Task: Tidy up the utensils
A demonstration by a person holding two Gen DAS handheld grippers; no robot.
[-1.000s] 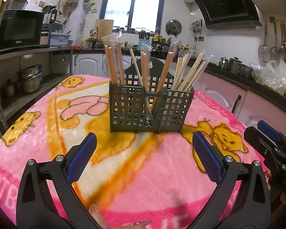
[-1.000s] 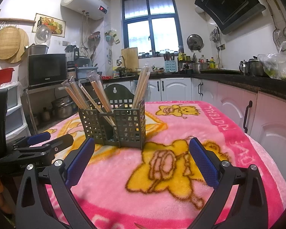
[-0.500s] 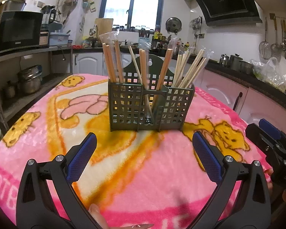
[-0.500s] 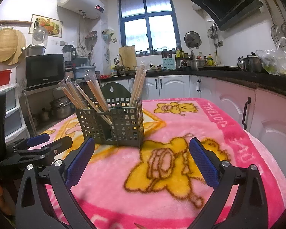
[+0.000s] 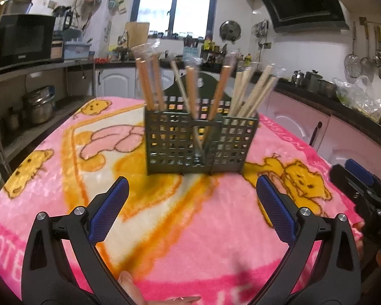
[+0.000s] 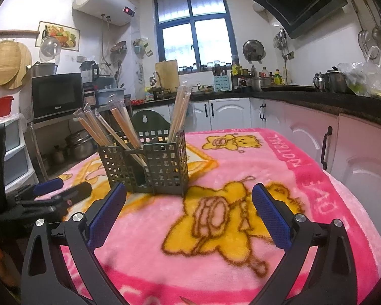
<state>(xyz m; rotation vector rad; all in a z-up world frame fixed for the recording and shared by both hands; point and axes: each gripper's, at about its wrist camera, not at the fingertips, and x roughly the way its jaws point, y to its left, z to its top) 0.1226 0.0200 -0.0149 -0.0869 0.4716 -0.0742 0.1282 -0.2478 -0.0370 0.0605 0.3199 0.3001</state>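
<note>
A dark green lattice utensil holder (image 5: 199, 143) stands upright on the pink cartoon blanket (image 5: 165, 228), divided into compartments. Several wrapped wooden chopsticks (image 5: 149, 84) lean out of its compartments, paler ones (image 5: 251, 91) at its right end. My left gripper (image 5: 190, 211) is open, low over the blanket in front of the holder, with nothing between its blue pads. In the right wrist view the holder (image 6: 149, 166) stands ahead to the left. My right gripper (image 6: 188, 218) is open and empty, to the holder's right. Each gripper shows at the edge of the other's view.
The blanket-covered table (image 6: 317, 178) ends near white and pink cabinets (image 6: 363, 152) on the right. A shelf with a microwave (image 5: 20, 40) and pots stands to the left. A worktop with kettles and hanging ladles (image 5: 368, 53) runs along the right wall.
Both grippers have edged a little closer to the holder, which now looks slightly larger and blurred in the left view. Both stay open and empty.
</note>
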